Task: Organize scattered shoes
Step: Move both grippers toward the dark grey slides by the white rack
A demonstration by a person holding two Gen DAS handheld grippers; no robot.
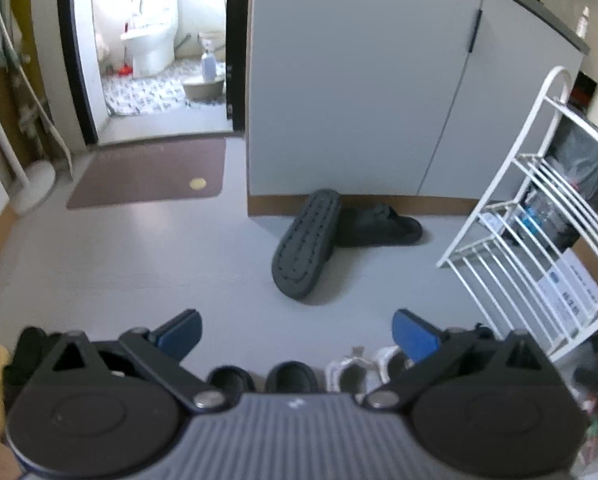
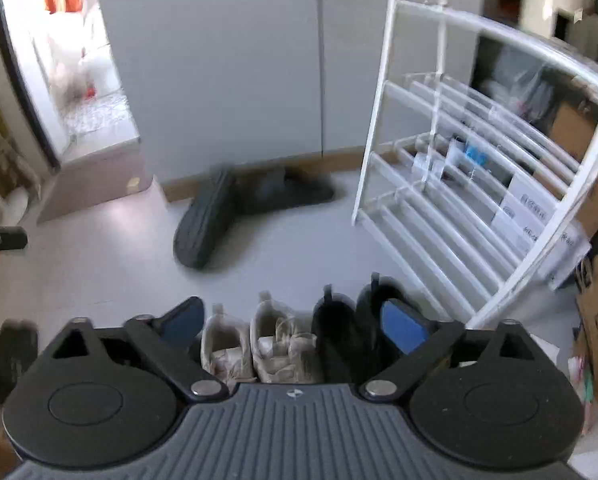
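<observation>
Two dark grey slippers lie on the floor by the cabinet base. One slipper (image 1: pixel 307 246) (image 2: pixel 205 220) is flipped sole up and leans on the other slipper (image 1: pixel 379 226) (image 2: pixel 287 192), which sits upright. My left gripper (image 1: pixel 297 334) is open and empty, well short of them. My right gripper (image 2: pixel 295 326) is open and empty above a row of shoes: a white pair of sneakers (image 2: pixel 259 344) and a black pair (image 2: pixel 351 332). The left wrist view shows the white pair (image 1: pixel 363 368) and black slippers (image 1: pixel 259 378) under the gripper.
A white tiered shoe rack (image 1: pixel 539 224) (image 2: pixel 479 160) stands at the right, with boxes and bags behind it. A grey cabinet (image 1: pixel 359 80) is straight ahead. A brown mat (image 1: pixel 151 174) lies before the bathroom doorway at the left.
</observation>
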